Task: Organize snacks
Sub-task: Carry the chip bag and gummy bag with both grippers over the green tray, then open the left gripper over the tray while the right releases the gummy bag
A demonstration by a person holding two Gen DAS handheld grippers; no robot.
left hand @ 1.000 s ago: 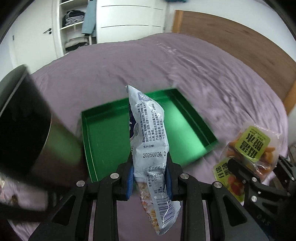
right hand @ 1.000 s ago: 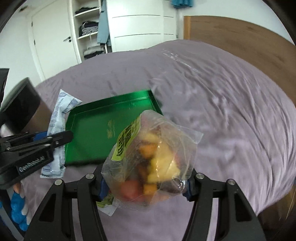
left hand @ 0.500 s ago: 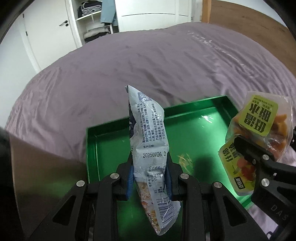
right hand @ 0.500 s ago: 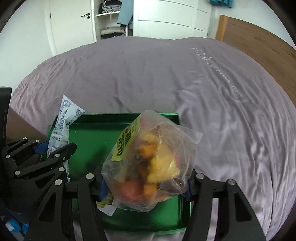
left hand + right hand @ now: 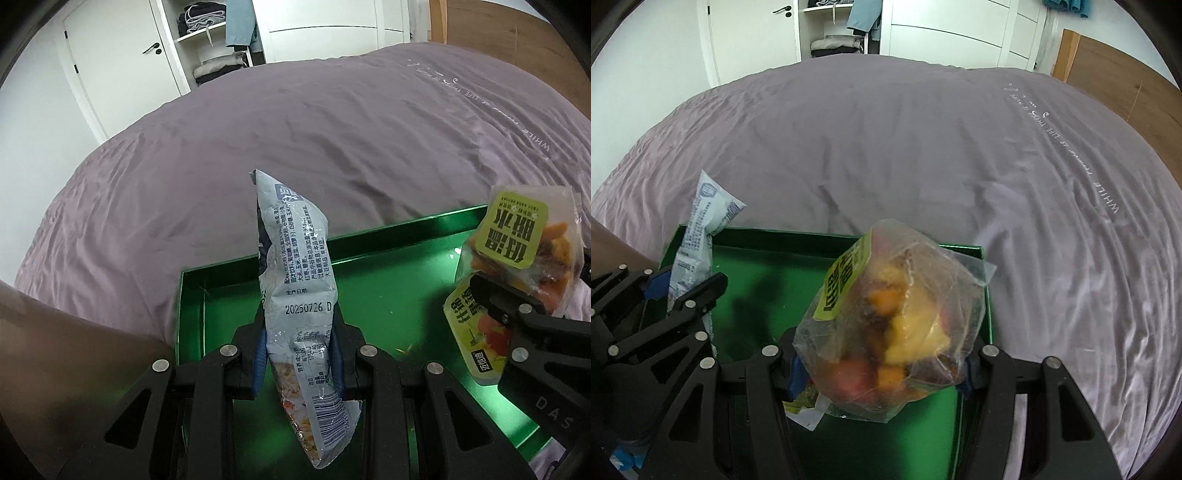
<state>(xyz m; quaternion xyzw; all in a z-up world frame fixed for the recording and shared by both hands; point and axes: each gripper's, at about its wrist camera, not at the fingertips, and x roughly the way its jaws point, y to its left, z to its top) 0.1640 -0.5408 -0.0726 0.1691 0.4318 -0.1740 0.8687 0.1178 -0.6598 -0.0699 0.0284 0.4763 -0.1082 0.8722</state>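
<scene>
The left gripper [image 5: 298, 354] is clamped on a tall grey-white snack pouch [image 5: 299, 295], held upright over the green tray [image 5: 369, 295], probably so it can drop in cleanly. At three o'clock in the left wrist view, the right gripper [image 5: 881, 373] pinches a clear bag of dried fruit [image 5: 897, 325] above the same tray. The tray floor beneath both looks bare, its raised rim running from nine to twelve o'clock. Purple bedspread [image 5: 886, 147] lies open all around, so neither hand seems crowded.
</scene>
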